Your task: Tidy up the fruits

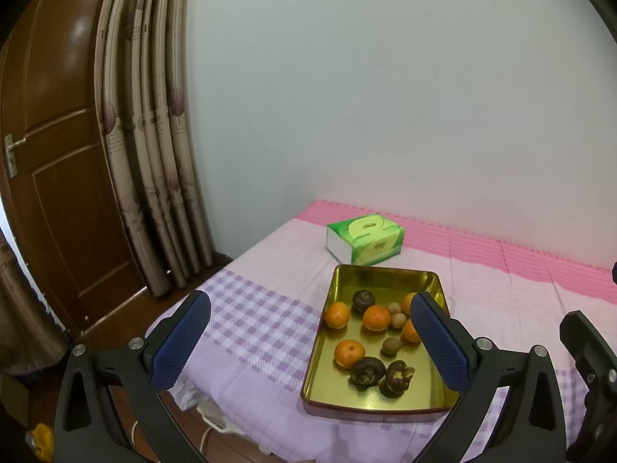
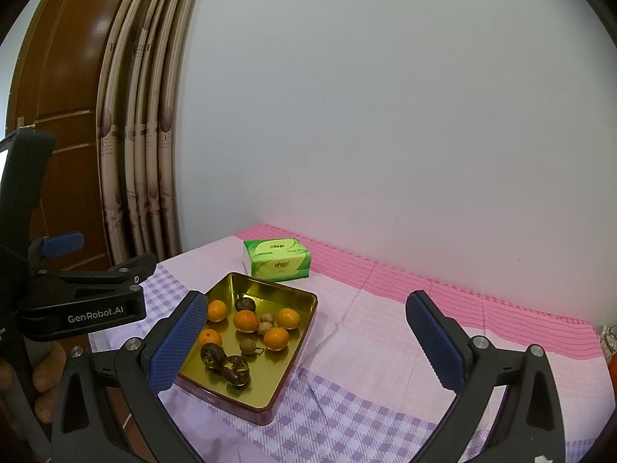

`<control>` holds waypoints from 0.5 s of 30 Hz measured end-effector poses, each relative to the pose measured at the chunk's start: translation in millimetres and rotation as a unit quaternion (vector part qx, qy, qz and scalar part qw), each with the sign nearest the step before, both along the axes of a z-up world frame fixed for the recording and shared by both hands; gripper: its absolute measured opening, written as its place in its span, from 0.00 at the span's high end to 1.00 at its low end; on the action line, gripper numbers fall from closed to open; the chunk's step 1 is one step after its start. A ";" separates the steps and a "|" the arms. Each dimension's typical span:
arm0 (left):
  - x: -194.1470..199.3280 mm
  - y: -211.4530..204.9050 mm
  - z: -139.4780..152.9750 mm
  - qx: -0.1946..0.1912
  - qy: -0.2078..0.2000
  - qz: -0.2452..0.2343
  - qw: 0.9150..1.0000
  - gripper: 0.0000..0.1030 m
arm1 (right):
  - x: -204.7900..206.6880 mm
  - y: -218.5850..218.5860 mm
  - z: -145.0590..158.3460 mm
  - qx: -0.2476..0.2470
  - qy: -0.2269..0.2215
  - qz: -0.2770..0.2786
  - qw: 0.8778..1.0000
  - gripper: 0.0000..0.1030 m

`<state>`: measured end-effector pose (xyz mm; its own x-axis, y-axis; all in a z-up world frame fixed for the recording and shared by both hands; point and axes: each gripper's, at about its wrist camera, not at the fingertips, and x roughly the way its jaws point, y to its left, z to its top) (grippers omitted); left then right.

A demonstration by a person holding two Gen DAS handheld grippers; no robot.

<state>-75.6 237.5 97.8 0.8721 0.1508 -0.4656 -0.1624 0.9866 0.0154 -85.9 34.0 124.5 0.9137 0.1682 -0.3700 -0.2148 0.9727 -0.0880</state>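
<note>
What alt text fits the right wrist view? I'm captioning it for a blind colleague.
A gold tin holding oranges, dark fruits and small brown nuts sits on a pink and purple checked cloth. The open right tongs frame it empty; a green tissue pack lies behind, the left tongs at left.

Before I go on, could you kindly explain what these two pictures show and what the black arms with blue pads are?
No robot here: a person holds a two-finger tool in each hand, with a camera on each looking forward along its fingers. One picture is from the left tool, the other from the right tool. Both are open and hold nothing. On the checked cloth sits a gold tin holding oranges, dark fruits and small brown fruits. Behind it lies a green tissue pack.
</note>
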 end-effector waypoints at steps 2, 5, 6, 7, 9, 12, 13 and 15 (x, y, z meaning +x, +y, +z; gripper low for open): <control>0.6 0.0 0.4 -0.001 0.000 -0.001 1.000 0.00 | 0.1 0.1 0.6 0.000 0.001 0.001 1.000 0.01; 0.7 0.0 0.4 -0.001 0.000 -0.001 1.000 0.00 | -0.1 0.0 -0.5 0.000 0.001 0.001 1.000 0.01; 0.3 0.3 0.1 -0.001 0.000 0.000 1.000 0.00 | 0.2 0.4 0.3 0.000 0.001 0.000 1.000 0.01; 0.8 0.2 0.3 -0.001 0.000 0.000 1.000 0.00 | 0.2 0.4 0.3 0.000 0.001 0.000 1.000 0.01; 0.7 0.5 0.1 -0.002 0.000 -0.001 1.000 0.00 | 0.0 0.4 0.5 0.001 0.001 0.000 1.000 0.01; 1.0 0.5 0.0 -0.001 0.001 -0.001 1.000 0.00 | 0.1 0.4 0.7 -0.001 0.002 0.000 1.000 0.01; 0.6 0.6 -0.4 -0.001 0.002 -0.001 1.000 0.00 | -0.1 0.0 -0.1 0.000 0.002 -0.001 1.000 0.01; 1.4 0.8 0.3 -0.001 0.002 -0.001 1.000 0.00 | 0.2 -0.6 -1.2 0.000 0.003 0.000 1.000 0.01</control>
